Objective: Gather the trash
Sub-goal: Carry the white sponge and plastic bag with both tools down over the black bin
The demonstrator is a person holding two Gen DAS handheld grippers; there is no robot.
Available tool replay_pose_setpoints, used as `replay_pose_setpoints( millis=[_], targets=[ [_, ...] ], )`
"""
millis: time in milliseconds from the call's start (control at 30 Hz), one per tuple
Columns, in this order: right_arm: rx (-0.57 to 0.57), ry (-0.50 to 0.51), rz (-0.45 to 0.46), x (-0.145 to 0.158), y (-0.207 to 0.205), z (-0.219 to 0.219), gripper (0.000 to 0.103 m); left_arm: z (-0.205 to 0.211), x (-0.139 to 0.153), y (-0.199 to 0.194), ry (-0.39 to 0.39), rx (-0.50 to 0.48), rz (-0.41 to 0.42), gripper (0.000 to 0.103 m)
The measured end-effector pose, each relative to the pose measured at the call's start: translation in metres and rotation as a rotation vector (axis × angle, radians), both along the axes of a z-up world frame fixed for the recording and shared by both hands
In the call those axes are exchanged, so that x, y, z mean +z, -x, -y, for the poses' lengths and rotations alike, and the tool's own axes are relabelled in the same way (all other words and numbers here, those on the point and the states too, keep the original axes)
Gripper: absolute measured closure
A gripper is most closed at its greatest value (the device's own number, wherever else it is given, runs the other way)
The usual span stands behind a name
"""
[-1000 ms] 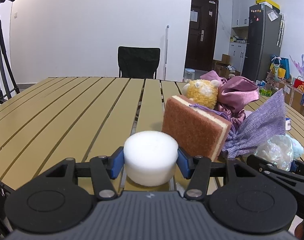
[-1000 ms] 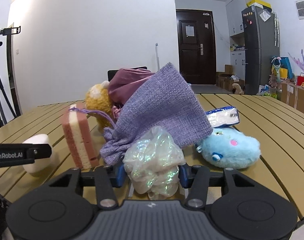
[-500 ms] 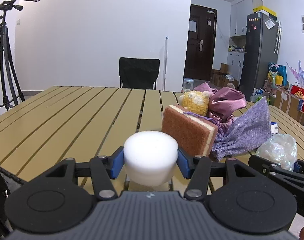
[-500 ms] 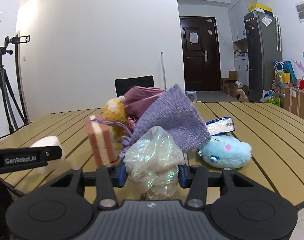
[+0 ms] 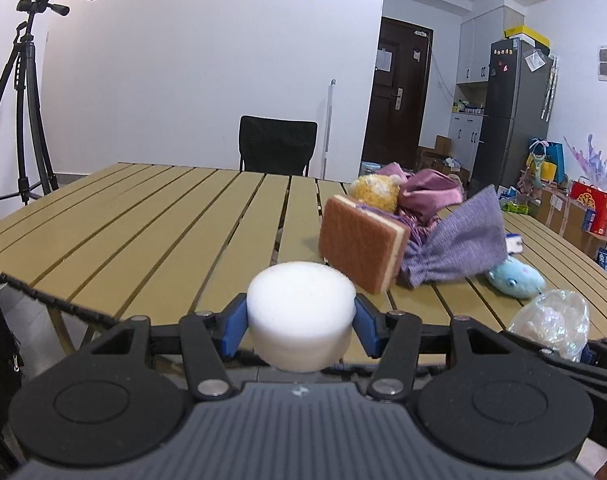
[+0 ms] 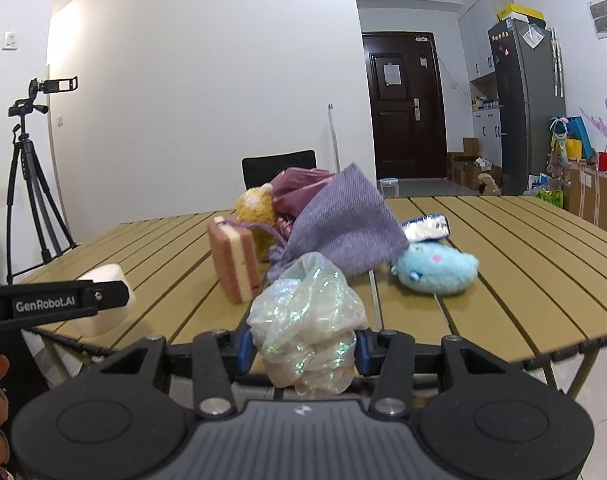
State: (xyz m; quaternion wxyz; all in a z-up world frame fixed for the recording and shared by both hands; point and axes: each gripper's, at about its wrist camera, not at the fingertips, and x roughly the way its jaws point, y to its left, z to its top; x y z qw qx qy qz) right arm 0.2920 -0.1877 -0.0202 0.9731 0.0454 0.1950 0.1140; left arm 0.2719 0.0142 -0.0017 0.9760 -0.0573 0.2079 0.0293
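The slatted wooden table [image 5: 143, 216] now lies wholly ahead of both claws: a second ago its slats ran right under the fingers, and now its near edge shows just in front of the fingertips in both wrist views, with floor and table legs visible beneath the right claw. The pile on it has shrunk in both views and sits further ahead. Largest in that pile is the lilac drawstring pouch [image 6: 343, 224], ahead of the right claw, leaning on a mauve cloth bundle [image 6: 299, 184]. Left of it stands the pink scouring sponge [image 6: 235, 256], on edge, ahead and to the right of the left claw. A yellow plush toy [image 6: 257, 212] sits behind the sponge. The blue plush toy [image 6: 435, 268], right of the pouch, was hidden from the left wrist view earlier and now shows there. Behind it lies a small blue-and-silver packet [image 6: 425, 226].

The left gripper [image 5: 299, 322] pinches a white foam puck [image 5: 299, 314] between its blue pads, held as before, now off the near table edge. The right gripper [image 6: 301, 346] is clamped on a crumpled iridescent plastic wrapper [image 6: 307, 320], also off the table edge.
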Motion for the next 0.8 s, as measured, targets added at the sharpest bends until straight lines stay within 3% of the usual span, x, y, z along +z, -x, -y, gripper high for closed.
replay_pose_setpoints(
  millis=[367,800],
  targets=[
    [0.019,0.020,-0.076,-0.024,0.051,0.000,0.058,-0.002,-0.017,0.044,0.005,-0.022,-0.060,0.047],
    [0.050,0.064,-0.186,-0.056,0.101,0.000,0.059,0.001,-0.047,0.091,-0.047,-0.052,-0.146,0.047]
  ],
)
